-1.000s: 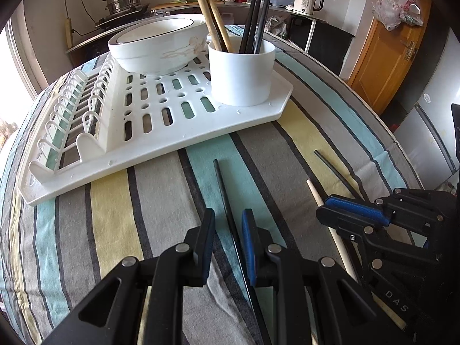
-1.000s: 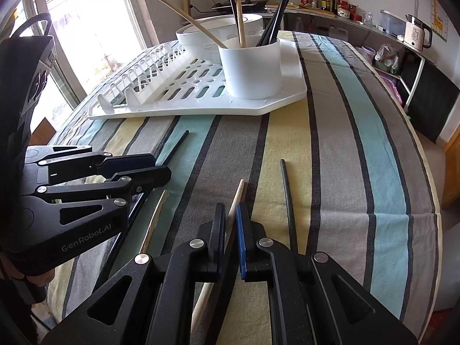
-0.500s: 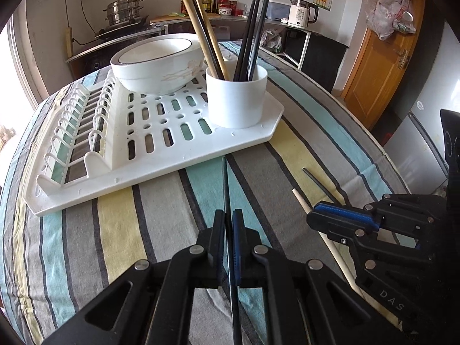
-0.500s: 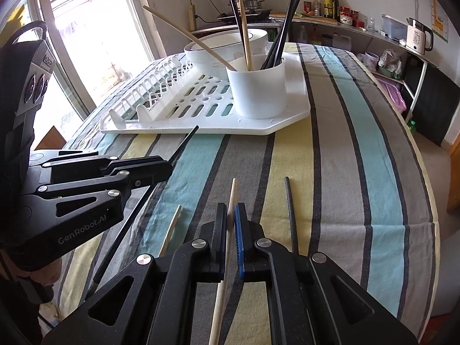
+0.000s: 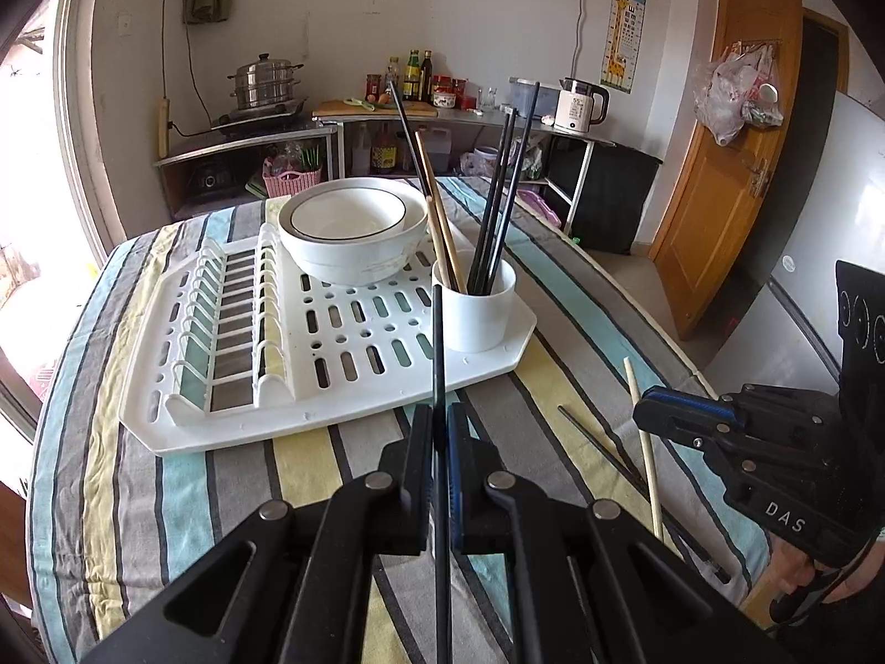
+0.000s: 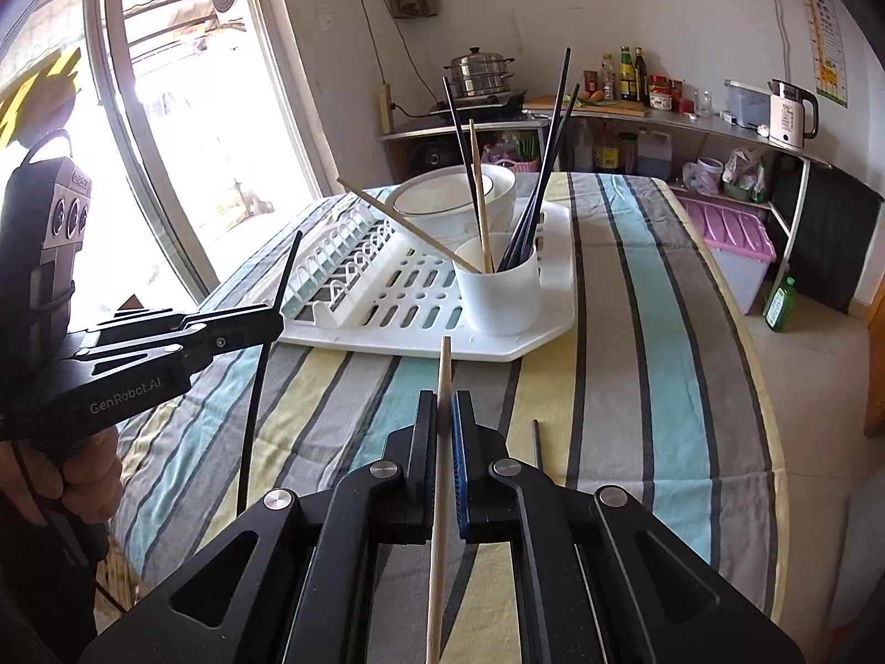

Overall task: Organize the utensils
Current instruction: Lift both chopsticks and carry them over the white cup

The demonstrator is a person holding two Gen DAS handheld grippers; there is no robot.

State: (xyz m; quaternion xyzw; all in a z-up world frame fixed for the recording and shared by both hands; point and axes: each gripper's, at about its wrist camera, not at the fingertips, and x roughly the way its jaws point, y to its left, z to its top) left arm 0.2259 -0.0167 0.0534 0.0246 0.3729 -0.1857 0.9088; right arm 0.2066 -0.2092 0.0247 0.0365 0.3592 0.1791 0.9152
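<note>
My left gripper [image 5: 439,426] is shut on a black chopstick [image 5: 438,343] and holds it above the table, tip pointing at the white utensil cup [image 5: 477,304]. My right gripper [image 6: 444,415] is shut on a wooden chopstick [image 6: 443,371], also lifted, aimed at the cup [image 6: 500,299]. The cup stands on the white drying rack [image 5: 332,354] and holds several black and wooden chopsticks. A black chopstick [image 5: 597,442] lies on the striped cloth; in the right wrist view it shows as a black chopstick [image 6: 535,442] beside my gripper.
Stacked white bowls [image 5: 354,232] sit on the rack behind the cup. The striped tablecloth [image 6: 636,365] covers the table, whose edge drops off at the right. A kitchen counter with a kettle [image 5: 578,108] and pot [image 5: 265,83] is behind.
Both grippers have risen from the table, each lifting its chopstick. The left one closed on the black chopstick a second ago. Rack and cup now sit farther below and ahead.
</note>
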